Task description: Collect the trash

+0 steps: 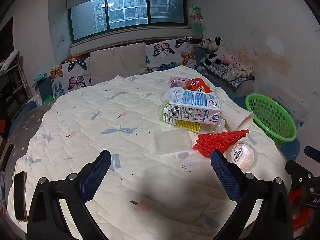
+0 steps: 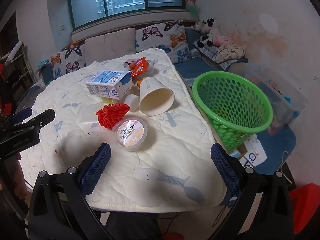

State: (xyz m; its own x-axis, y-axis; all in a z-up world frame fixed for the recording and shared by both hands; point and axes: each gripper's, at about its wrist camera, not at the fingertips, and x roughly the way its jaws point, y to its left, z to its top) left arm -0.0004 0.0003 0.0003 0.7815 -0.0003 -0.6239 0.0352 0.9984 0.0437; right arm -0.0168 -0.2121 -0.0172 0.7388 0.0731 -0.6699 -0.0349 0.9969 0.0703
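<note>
Trash lies on a quilted cloth over a table: a milk carton, a paper cup on its side, red foam netting, a round lidded tub, a clear plastic tray, a bottle with a yellow label and an orange wrapper. A green basket stands at the table's right. My left gripper is open above the cloth near the tray. My right gripper is open just short of the tub.
A sofa with butterfly cushions runs behind the table under a window. Plush toys lie at the back right. A white box sits under the basket. A red item is on the floor at right.
</note>
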